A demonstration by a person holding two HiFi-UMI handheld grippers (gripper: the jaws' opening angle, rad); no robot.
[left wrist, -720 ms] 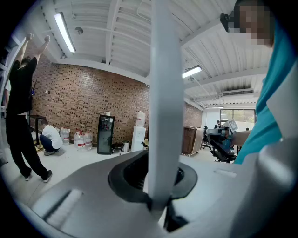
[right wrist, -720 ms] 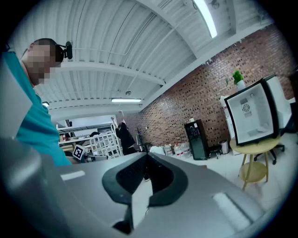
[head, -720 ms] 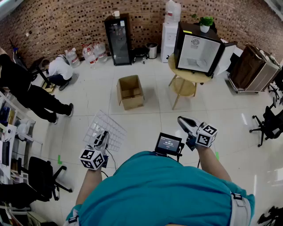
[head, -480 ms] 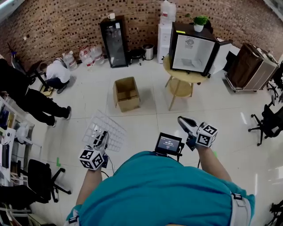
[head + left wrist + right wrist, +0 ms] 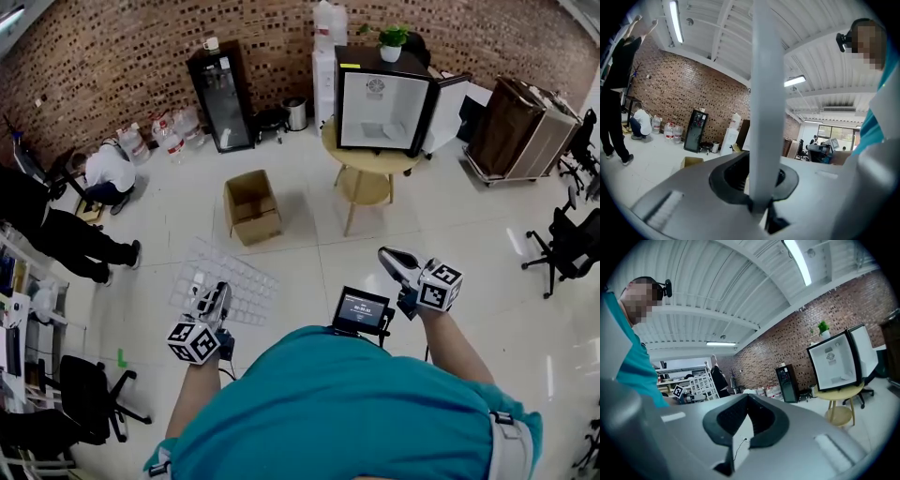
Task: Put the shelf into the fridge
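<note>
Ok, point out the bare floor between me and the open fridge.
Bare white tiles run between the brown cardboard box and the round wooden table, and right of it. Crowded along the brick wall, by the water bottles.

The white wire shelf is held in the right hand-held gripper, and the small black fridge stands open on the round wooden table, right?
Not quite. The white wire shelf is clamped in the left hand-held gripper, not the right hand-held gripper, which is empty; the head view shows this. The small black fridge does stand open on the round wooden table.
</note>
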